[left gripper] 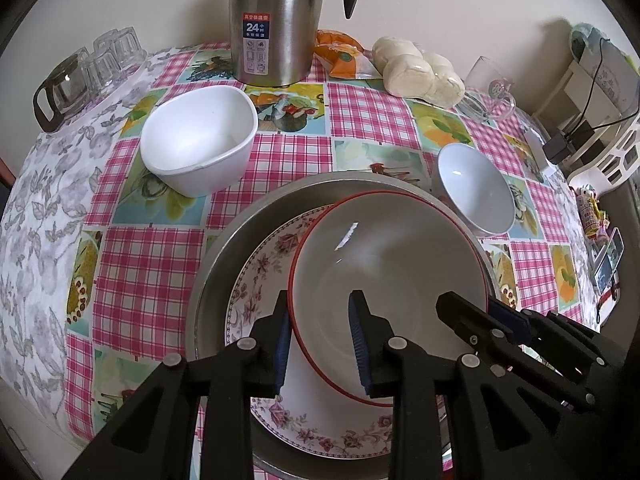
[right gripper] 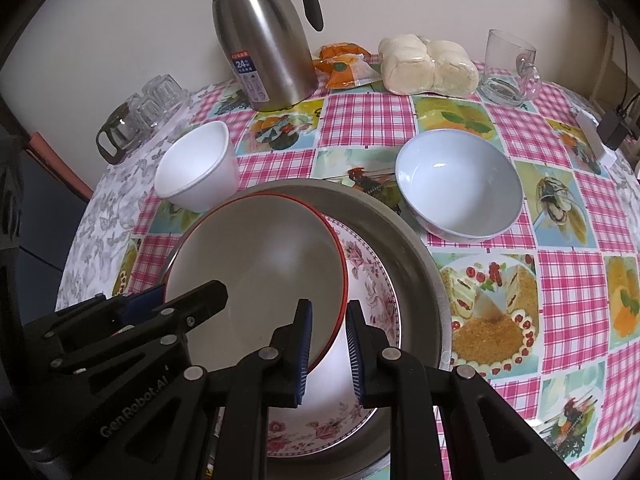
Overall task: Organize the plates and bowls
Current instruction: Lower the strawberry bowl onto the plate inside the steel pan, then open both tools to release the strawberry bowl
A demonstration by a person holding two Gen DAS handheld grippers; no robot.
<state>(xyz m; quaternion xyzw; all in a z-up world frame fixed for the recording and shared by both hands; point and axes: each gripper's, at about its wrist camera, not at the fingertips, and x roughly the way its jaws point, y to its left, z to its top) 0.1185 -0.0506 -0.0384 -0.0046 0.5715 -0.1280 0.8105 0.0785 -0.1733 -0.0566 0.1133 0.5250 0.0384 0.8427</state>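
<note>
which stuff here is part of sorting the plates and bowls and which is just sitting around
Part of the job:
- red-rimmed bowl, both grippers at its rim
- floral plate under it
- metal pan holding both
- square white bowl
- pale blue bowl

Just lying about:
- steel thermos jug
- bagged buns
- orange snack packet
- glass mug
- small glasses

The cloth [left gripper: 360, 120] is pink-and-white check with fruit and food squares. The plate [left gripper: 256, 272] has pink flowers on white, the big bowl [left gripper: 384, 264] a red rim. One bowl [left gripper: 200, 140] is white, another [right gripper: 460, 188] pale blue. The flask [right gripper: 260, 48] is silver with a black handle.
</note>
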